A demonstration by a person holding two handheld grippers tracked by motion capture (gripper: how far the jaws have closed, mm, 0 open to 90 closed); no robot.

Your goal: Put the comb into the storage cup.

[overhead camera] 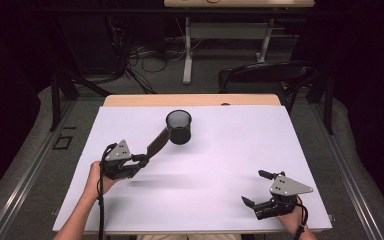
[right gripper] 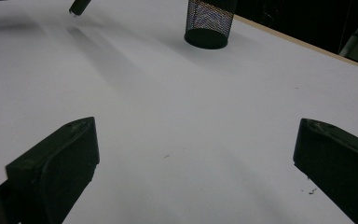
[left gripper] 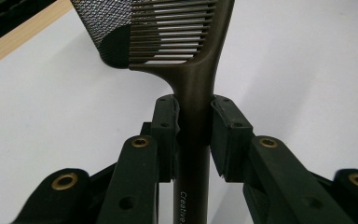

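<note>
A dark brown comb [overhead camera: 156, 143] is held by its handle in my left gripper [overhead camera: 141, 159], which is shut on it at the left of the white table. The comb's toothed end points up and right toward the black mesh cup [overhead camera: 179, 127] and stops just beside it. In the left gripper view the pads clamp the comb's handle [left gripper: 193, 112], and its teeth [left gripper: 168, 32] overlap the mesh cup [left gripper: 107, 28]. My right gripper [overhead camera: 256, 188] rests near the front right of the table, jaws wide apart with nothing between them. The mesh cup [right gripper: 208, 23] stands far ahead in the right gripper view.
A white sheet [overhead camera: 230, 150] covers the wooden table [overhead camera: 190, 100]. Beyond the far edge stand a dark chair [overhead camera: 265, 75] and a desk frame [overhead camera: 190, 50] with cables on the floor.
</note>
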